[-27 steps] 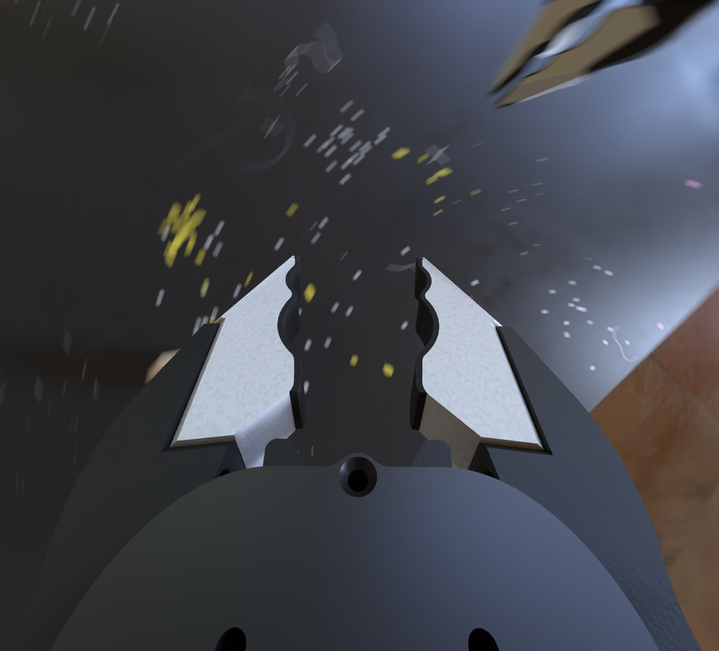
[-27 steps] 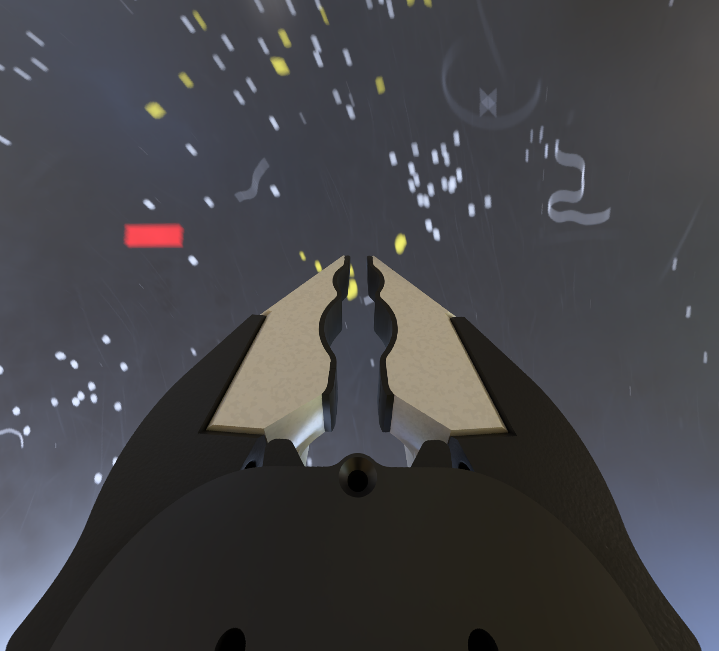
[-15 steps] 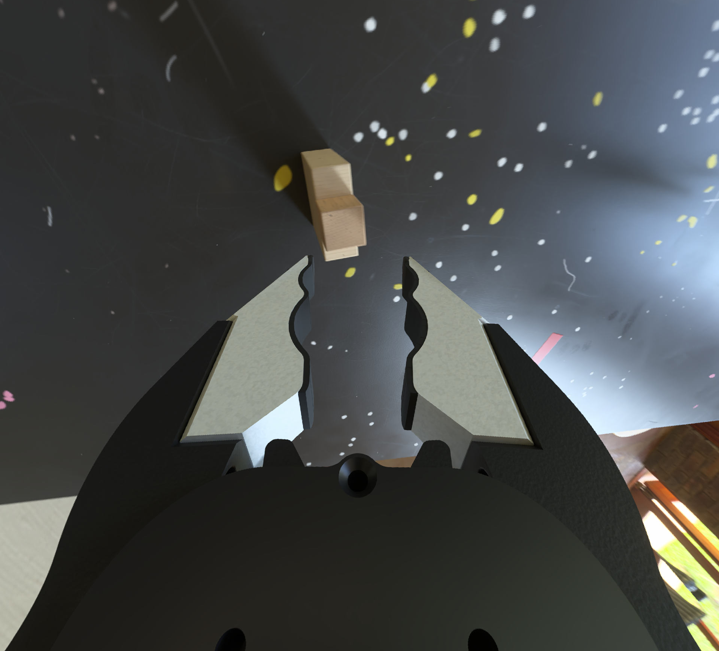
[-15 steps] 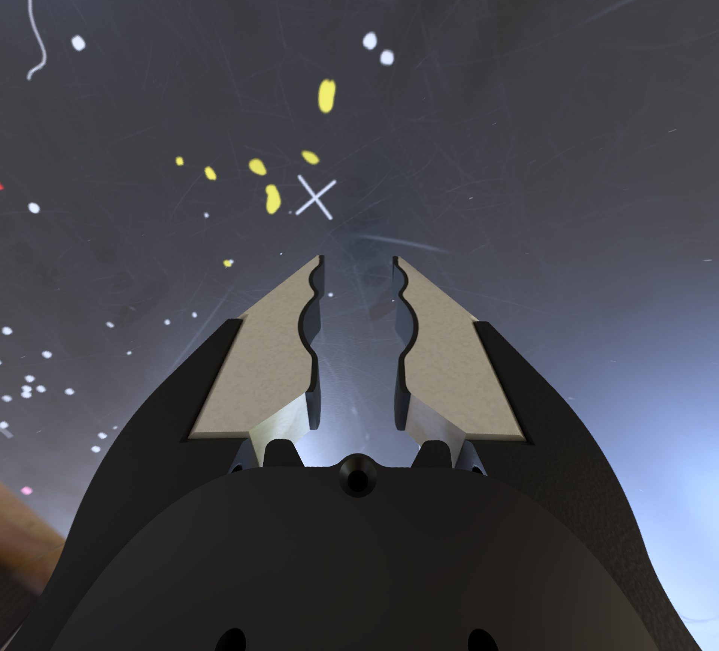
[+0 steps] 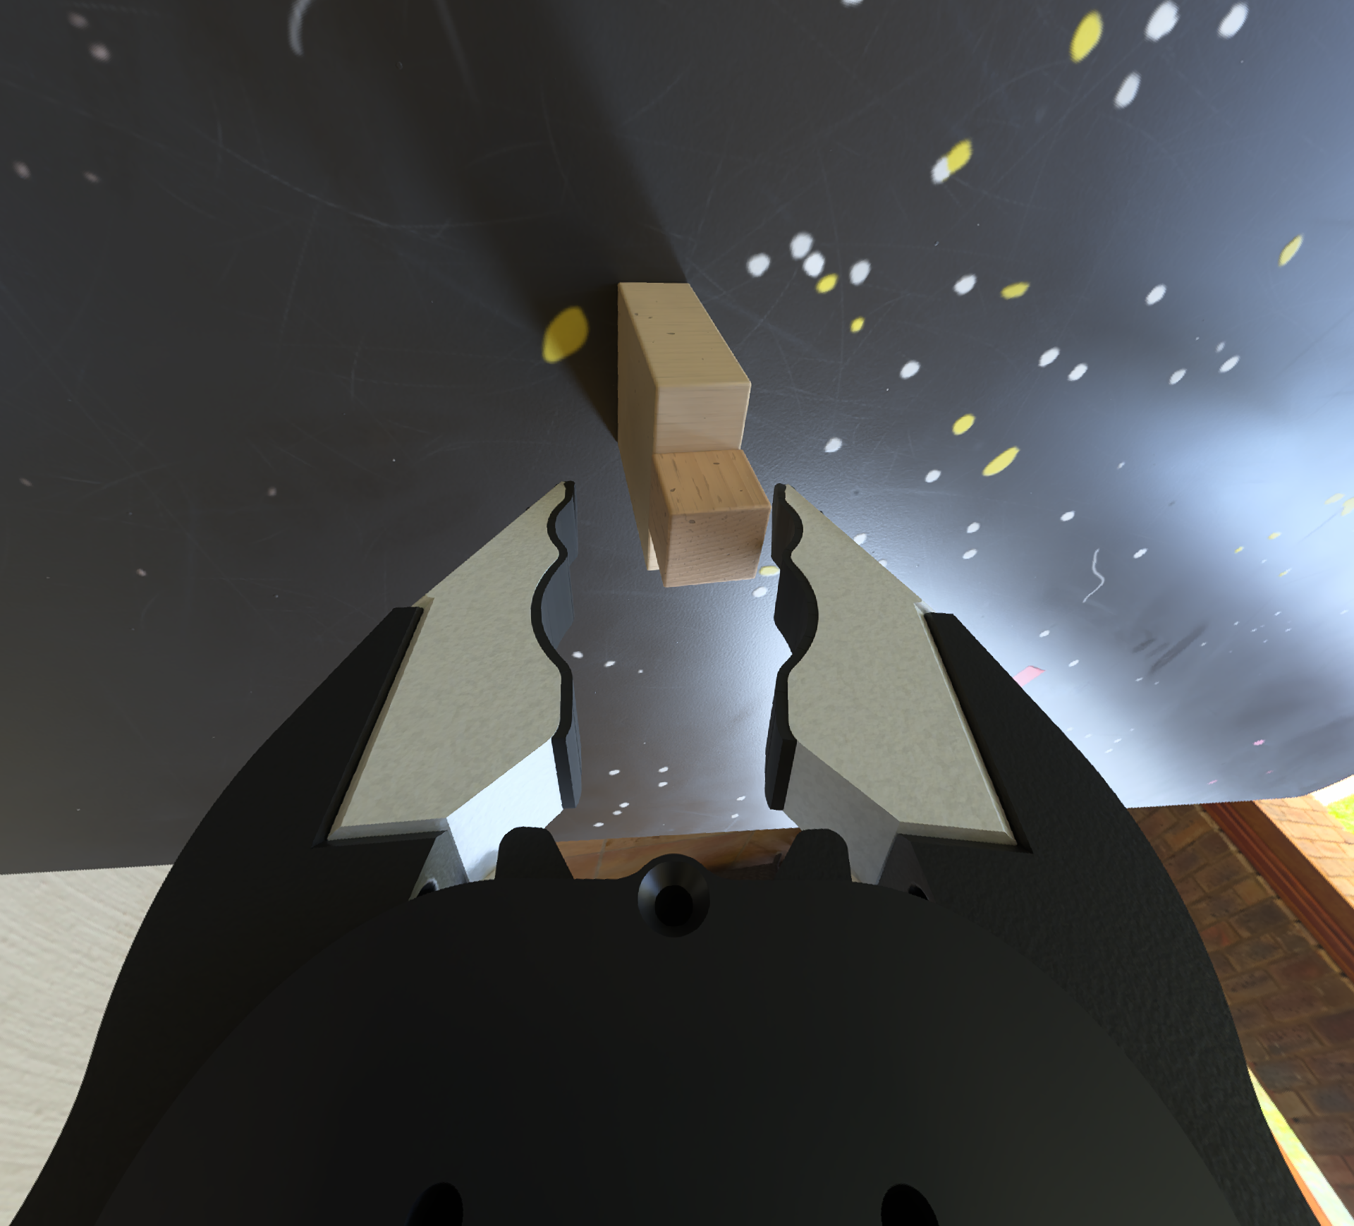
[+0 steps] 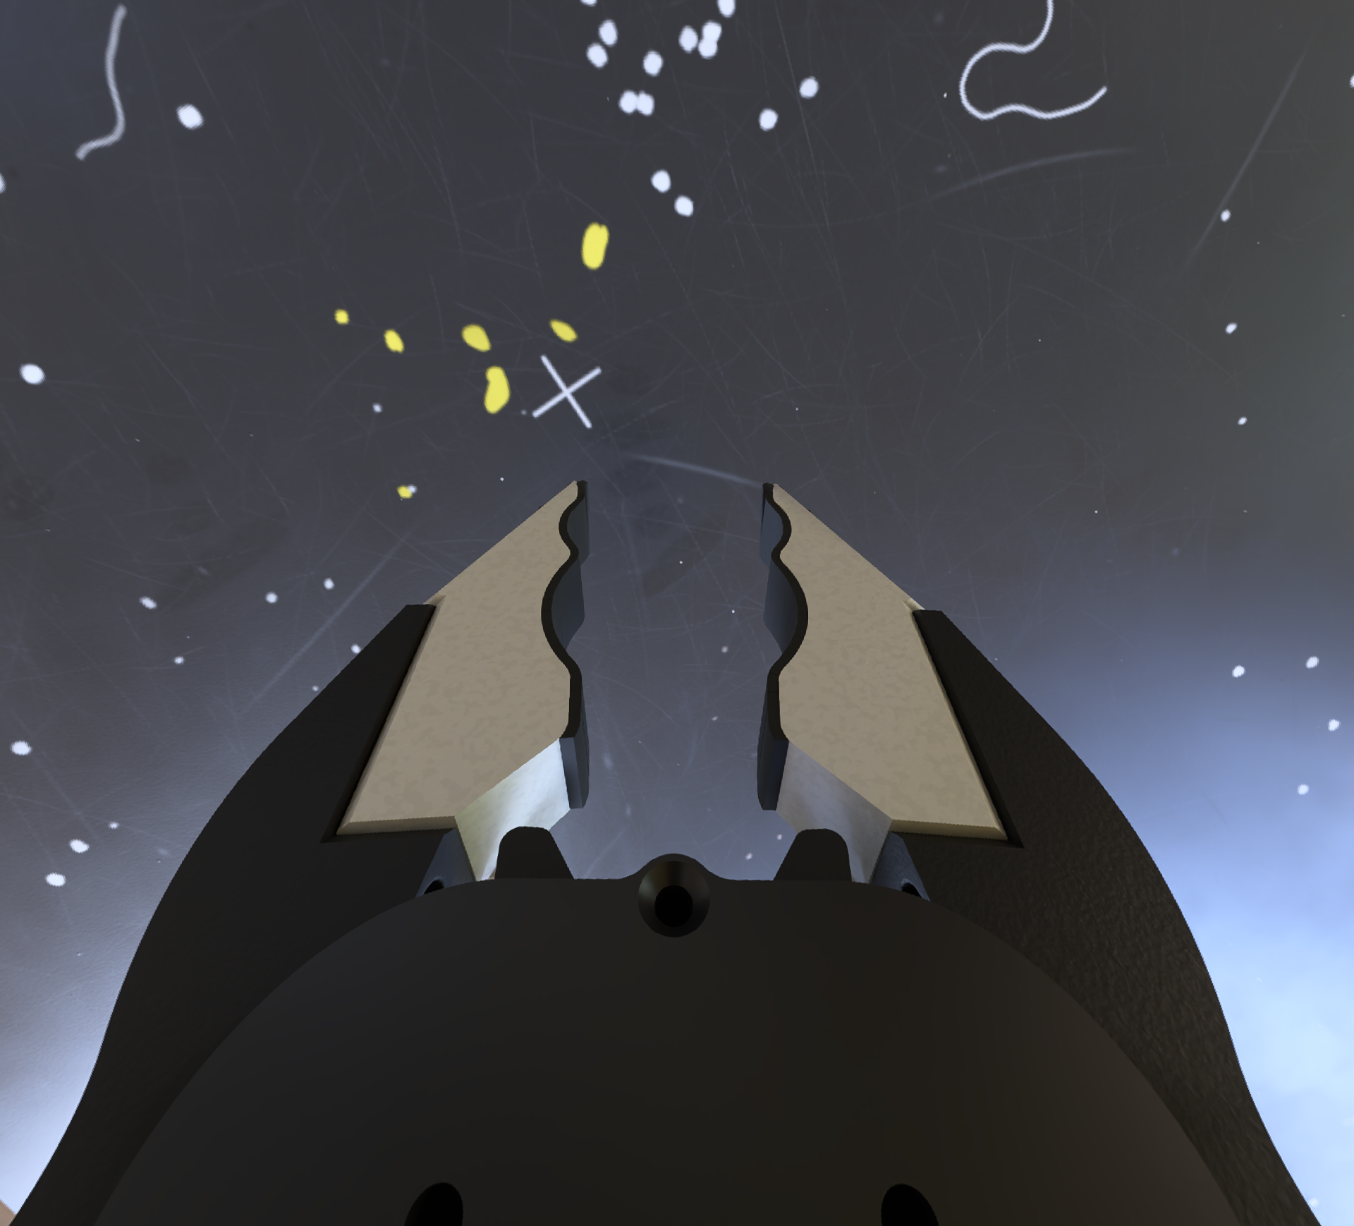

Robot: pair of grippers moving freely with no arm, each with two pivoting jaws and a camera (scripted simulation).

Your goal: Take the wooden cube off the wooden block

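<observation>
Left black two-finger gripper (image 5: 672, 494) with pale grey finger plates: jaws spread wide, nothing between the wavy dark pads (image 5: 564, 604), tips pointing forward and down. Right black two-finger gripper (image 6: 672, 494) with tan finger plates: jaws likewise parted, gap empty, fingers (image 6: 483, 663) angled toward the surface, level with each other.

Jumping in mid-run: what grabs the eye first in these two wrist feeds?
In the left wrist view, the pale wooden block with the wooden cube at its near end stands out on the dark speckled table, just ahead of the open left gripper. In the right wrist view, the open right gripper faces only tabletop, with yellow blotches and a white cross mark ahead.
</observation>
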